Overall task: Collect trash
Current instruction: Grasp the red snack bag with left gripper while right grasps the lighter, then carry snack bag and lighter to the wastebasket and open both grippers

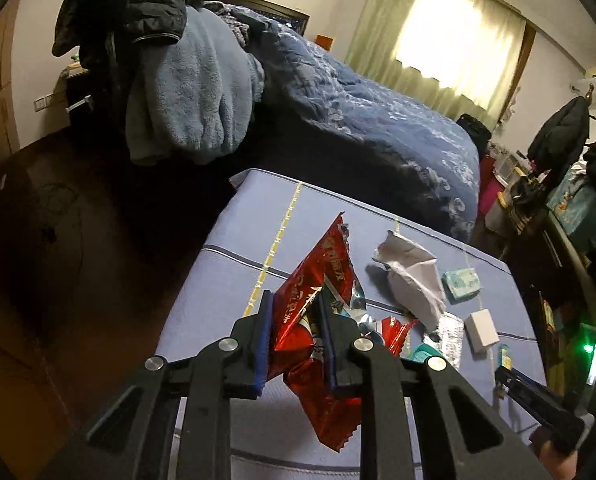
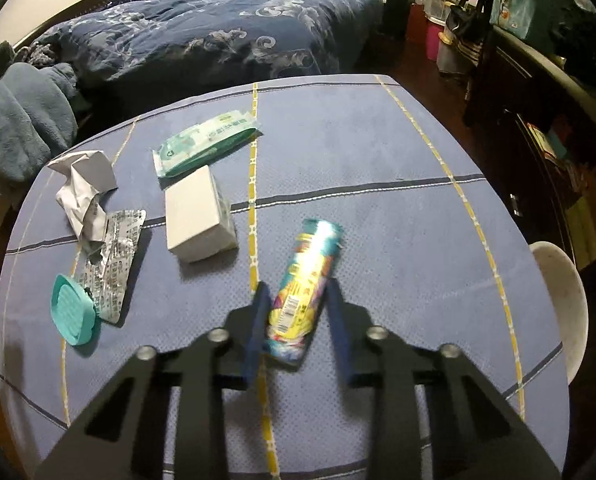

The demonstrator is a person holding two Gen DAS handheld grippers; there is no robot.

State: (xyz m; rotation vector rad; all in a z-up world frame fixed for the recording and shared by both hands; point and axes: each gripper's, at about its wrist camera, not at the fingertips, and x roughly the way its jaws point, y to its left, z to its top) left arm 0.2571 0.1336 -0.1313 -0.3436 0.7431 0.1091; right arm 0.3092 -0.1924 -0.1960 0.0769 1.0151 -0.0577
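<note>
My left gripper (image 1: 294, 300) is shut on a red snack wrapper (image 1: 317, 276) and holds it above the blue tablecloth (image 1: 226, 280). My right gripper (image 2: 298, 288) is open, its fingers on either side of a colourful teal-and-yellow wrapper (image 2: 303, 280) that lies on the cloth (image 2: 377, 160). Crumpled white paper (image 2: 84, 184) also shows in the left wrist view (image 1: 411, 276). A silver blister pack (image 2: 112, 252), a teal lid (image 2: 72, 304), a white box (image 2: 198, 216) and a green tissue pack (image 2: 206, 140) lie on the left part of the table.
A bed with a blue quilt (image 2: 218, 36) stands behind the table. A chair piled with a blue blanket and dark jacket (image 1: 178, 88) is at the left. A white chair (image 2: 565, 304) stands at the table's right edge. Cluttered dark furniture (image 2: 545, 120) lines the right.
</note>
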